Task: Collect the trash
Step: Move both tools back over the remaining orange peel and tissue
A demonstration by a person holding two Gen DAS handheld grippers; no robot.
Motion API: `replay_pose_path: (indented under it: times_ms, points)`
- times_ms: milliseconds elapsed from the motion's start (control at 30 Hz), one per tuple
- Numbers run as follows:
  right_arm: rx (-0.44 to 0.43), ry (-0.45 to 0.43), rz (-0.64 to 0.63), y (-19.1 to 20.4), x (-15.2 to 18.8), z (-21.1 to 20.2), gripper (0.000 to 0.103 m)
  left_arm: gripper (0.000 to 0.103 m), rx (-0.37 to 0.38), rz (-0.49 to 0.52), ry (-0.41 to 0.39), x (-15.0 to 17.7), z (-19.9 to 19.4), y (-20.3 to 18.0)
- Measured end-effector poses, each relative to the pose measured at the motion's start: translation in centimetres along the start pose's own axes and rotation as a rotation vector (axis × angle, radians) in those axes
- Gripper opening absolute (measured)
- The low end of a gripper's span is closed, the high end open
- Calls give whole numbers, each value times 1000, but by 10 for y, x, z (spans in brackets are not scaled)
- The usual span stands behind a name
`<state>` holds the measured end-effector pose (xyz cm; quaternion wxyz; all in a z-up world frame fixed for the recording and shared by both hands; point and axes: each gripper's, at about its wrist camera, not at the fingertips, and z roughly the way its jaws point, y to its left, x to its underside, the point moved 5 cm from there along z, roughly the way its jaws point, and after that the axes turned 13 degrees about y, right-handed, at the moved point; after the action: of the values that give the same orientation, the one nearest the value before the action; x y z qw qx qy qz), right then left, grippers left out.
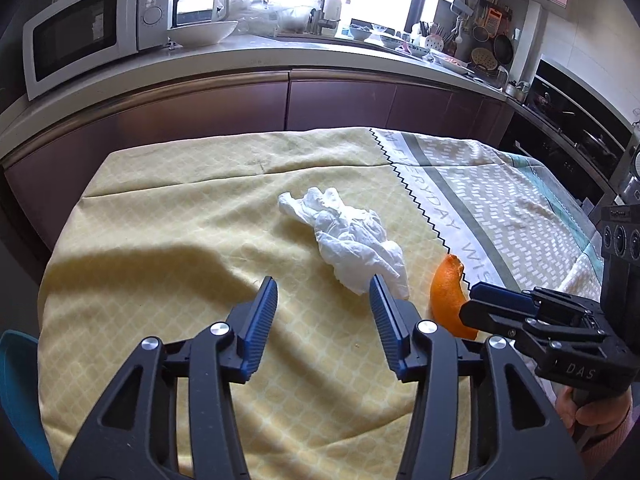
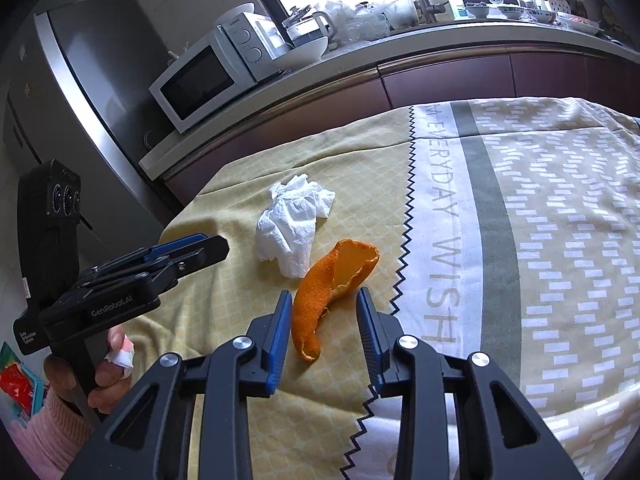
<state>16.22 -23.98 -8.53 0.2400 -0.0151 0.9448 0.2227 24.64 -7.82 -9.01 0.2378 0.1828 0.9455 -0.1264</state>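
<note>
From the left wrist, the left gripper (image 1: 323, 294) hovers over the yellow tablecloth (image 1: 168, 240), jaws apart with nothing between them. A crumpled white tissue (image 1: 352, 240) lies just beyond its right finger. Right of that sits an orange peel (image 1: 446, 296), the right gripper (image 1: 480, 300) reaching in beside it. Far off, a white bowl (image 1: 202, 32) stands on the counter (image 1: 280, 52) by a microwave (image 1: 84, 28); I cannot tell what it holds.

From the right wrist, the right gripper (image 2: 323, 308) straddles the peel (image 2: 320, 292), its left pad just beside the rind, the right pad clear of it: 2 fingers spread, not clamped. The tissue (image 2: 292, 224) lies farther left. A fridge (image 2: 92, 92) stands at the far left.
</note>
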Motion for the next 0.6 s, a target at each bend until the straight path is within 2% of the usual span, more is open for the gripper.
replay_pose_path:
  times_ms: [367, 533, 600]
  points:
    - [-14, 15, -26, 5, 4, 4, 30, 49, 26, -22, 79, -30, 42, -13]
    - [-34, 25, -24, 3, 4, 5, 30, 37, 44, -43, 108, -33, 56, -16]
    - [-40, 28, -25, 3, 4, 5, 25, 30, 51, -47, 107, -33, 56, -16]
